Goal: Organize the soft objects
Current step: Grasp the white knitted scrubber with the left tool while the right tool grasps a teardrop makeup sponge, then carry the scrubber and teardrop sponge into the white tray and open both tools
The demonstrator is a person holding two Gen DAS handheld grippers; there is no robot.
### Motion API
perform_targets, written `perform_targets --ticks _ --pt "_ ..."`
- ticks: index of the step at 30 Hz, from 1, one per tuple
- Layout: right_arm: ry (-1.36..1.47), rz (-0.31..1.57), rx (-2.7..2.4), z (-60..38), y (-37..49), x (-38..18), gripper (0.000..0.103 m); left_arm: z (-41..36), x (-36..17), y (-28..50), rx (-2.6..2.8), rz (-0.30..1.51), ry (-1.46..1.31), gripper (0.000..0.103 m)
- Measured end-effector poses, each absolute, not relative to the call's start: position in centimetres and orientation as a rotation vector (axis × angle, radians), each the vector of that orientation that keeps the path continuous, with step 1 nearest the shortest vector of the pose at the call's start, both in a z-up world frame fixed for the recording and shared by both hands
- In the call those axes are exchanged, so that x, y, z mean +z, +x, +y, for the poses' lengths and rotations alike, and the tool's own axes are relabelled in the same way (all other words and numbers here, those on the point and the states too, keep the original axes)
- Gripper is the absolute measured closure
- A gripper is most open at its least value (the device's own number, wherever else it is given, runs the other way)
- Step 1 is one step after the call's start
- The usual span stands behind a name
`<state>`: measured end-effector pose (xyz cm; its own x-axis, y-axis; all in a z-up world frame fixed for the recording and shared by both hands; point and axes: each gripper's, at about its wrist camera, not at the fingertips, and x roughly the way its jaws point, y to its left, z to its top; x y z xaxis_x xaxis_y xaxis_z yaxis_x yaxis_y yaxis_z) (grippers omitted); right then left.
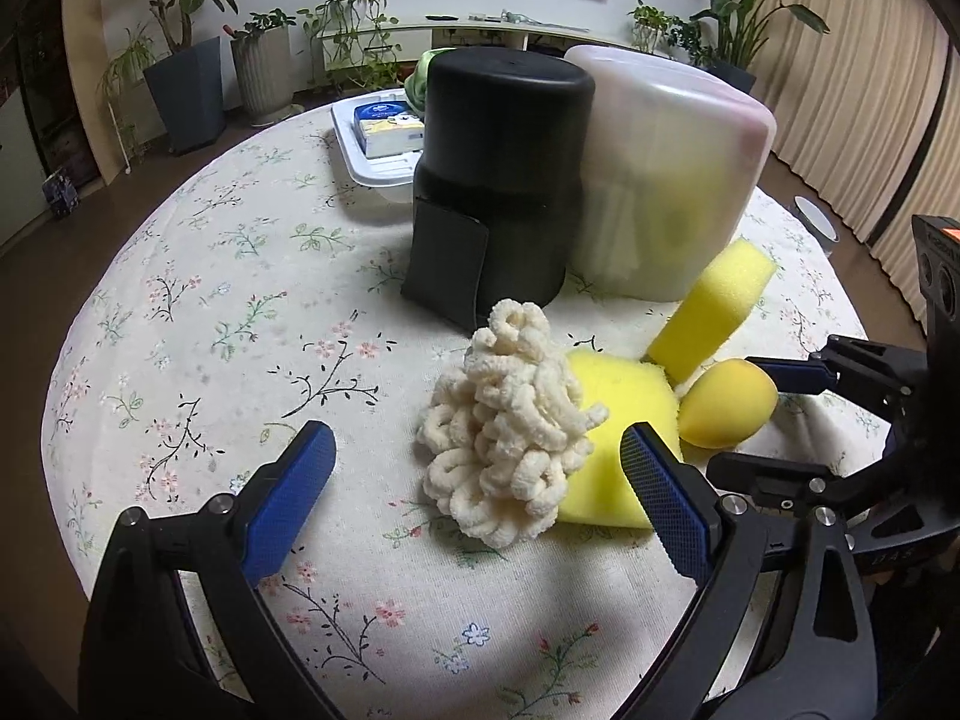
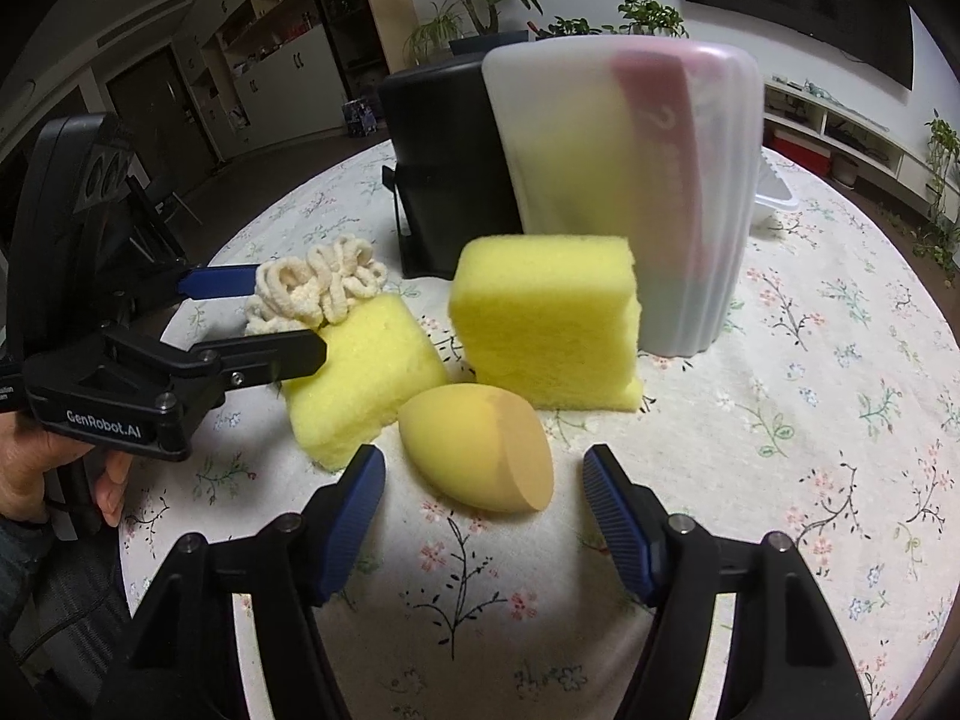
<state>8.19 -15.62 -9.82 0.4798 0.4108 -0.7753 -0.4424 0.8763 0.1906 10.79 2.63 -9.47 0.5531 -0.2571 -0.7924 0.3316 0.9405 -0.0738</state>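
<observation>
- Floral cloth is covering the round table [image 1: 180,312]; potted plants are standing along the back wall.
- Two yellow foam sponges are sitting mid-table: one flat sponge [image 2: 360,372] is lying down, one tall sponge [image 2: 546,324] is leaning against the frosted bin [image 2: 690,198].
- One cream loop scrubber [image 1: 510,426], fluffy and knotted, is resting on the flat sponge's edge.
- One smooth egg-shaped puff [image 2: 480,450], yellow-orange with a flat cut face, is lying just in front of both sponges.
- One matte black tub [image 1: 498,180] is standing beside the ribbed, translucent bin; soft pink and yellow shapes are showing through the bin's wall.
- One white tray [image 1: 372,150] is sitting behind them.
- Left tongs [image 1: 480,504] are gaping wide around the scrubber, gripping nothing.
- Right tongs [image 2: 486,510] are standing apart either side of the puff, pads clear of it.
</observation>
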Motion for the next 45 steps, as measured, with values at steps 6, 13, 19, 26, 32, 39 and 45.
perform_targets --ticks 6,13,19,26,32,39,45 --pt "-0.048 0.935 0.509 -15.3 8.8 -9.8 0.033 2.2 -9.9 11.1 -0.35 0.938 0.094 0.009" --pt "-0.07 0.923 0.501 -14.7 9.5 -9.9 0.042 1.8 -9.9 11.3 -0.413 0.946 0.055 0.046" --pt "-0.101 0.912 0.515 -14.0 9.4 -9.8 0.053 1.4 -9.6 11.1 -0.455 0.941 0.031 0.067" --pt "-0.071 0.915 0.508 -14.3 9.0 -10.0 0.057 1.7 -9.0 10.4 -0.449 0.908 0.022 0.084" --pt "-0.073 0.926 0.501 -14.9 8.7 -10.1 0.058 2.0 -8.9 10.2 -0.439 0.907 0.017 0.086" --pt "-0.07 0.929 0.505 -15.2 7.6 -9.8 0.059 2.4 -8.4 9.3 -0.415 0.89 0.017 0.087" --pt "-0.066 0.922 0.505 -15.4 6.7 -9.3 0.059 1.9 -7.9 7.7 -0.406 0.871 0.024 0.087"
